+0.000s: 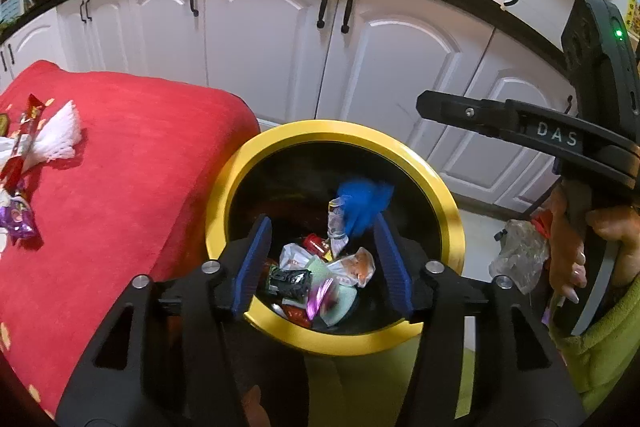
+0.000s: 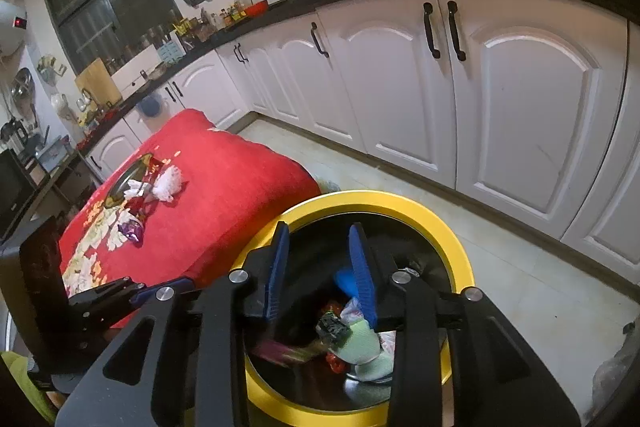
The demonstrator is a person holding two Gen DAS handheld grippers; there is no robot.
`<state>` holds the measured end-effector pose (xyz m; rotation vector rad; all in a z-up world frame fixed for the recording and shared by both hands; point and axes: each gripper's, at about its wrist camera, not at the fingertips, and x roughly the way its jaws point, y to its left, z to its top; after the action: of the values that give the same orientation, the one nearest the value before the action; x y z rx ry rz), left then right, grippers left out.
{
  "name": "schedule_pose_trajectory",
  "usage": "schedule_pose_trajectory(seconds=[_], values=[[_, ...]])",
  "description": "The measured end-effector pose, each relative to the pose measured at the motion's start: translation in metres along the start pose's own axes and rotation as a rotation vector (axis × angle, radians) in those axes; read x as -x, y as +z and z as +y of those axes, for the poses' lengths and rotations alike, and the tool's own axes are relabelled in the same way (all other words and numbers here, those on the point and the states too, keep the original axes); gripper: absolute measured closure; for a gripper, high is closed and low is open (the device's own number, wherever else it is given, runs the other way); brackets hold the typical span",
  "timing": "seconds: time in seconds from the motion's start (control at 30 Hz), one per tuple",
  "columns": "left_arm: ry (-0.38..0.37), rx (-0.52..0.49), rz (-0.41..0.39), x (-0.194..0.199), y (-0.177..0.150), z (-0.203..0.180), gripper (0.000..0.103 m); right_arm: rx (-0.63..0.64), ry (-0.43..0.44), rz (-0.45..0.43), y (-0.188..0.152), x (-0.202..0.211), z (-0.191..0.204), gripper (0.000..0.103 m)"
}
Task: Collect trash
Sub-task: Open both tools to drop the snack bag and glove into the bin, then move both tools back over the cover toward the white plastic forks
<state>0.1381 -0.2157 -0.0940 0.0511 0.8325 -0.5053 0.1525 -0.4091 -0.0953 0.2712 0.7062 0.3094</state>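
Left wrist view: the left gripper point(image 1: 324, 259) hangs over the round yellow-rimmed metal bin point(image 1: 436, 183), its blue ribbed jaws standing wide with nothing pressed between them. Below lies a loose heap of crumpled foil and paper wrappers point(image 1: 320, 275), a blue scrap point(image 1: 362, 203) on top; the blurred purple foil piece point(image 1: 320, 295) may be dropping, though I cannot tell. In the right wrist view the right gripper point(image 2: 320, 271) hovers above the same bin, jaws narrowly parted and empty.

What remains to collect sits on the red plush-covered surface point(image 1: 132, 167) beside the bin: a purple foil wrapper point(image 1: 18, 223), a red-and-gold wrapper point(image 1: 24, 131) and a white foam fruit net point(image 1: 60, 139), lying close together near its far side. All look very light and soft. The foil is likely slick and crinkly, so I would pinch it at a twisted end or a raised fold. The net should squash easily; its gathered waist seems the surest hold. None looks fragile.

Beyond stand glossy white panelled cabinet doors point(image 1: 272, 47) with black handles.
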Motion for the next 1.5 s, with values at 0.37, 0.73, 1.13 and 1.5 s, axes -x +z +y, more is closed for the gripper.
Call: schedule_pose_trajectory(seconds=[0.37, 0.73, 1.13, 1.5], values=[[0.044, 0.08, -0.067, 0.025, 0.002, 0.018, 0.011, 0.014, 0.001, -0.042, 0.007, 0.012, 0.009, 0.054], [0.113, 0.124, -0.186, 0.064, 0.006, 0.037, 0.011, 0.051, 0.02, -0.065, 0.011, 0.019, 0.029, 0.05], [0.151, 0.192, -0.268, 0.096, 0.002, 0.064, 0.011, 0.12, 0.047, -0.075, 0.012, 0.022, 0.064, 0.043], [0.196, 0.26, -0.325, 0.122, -0.003, 0.095, 0.011, 0.175, 0.075, -0.052, 0.01, 0.012, 0.096, 0.042]])
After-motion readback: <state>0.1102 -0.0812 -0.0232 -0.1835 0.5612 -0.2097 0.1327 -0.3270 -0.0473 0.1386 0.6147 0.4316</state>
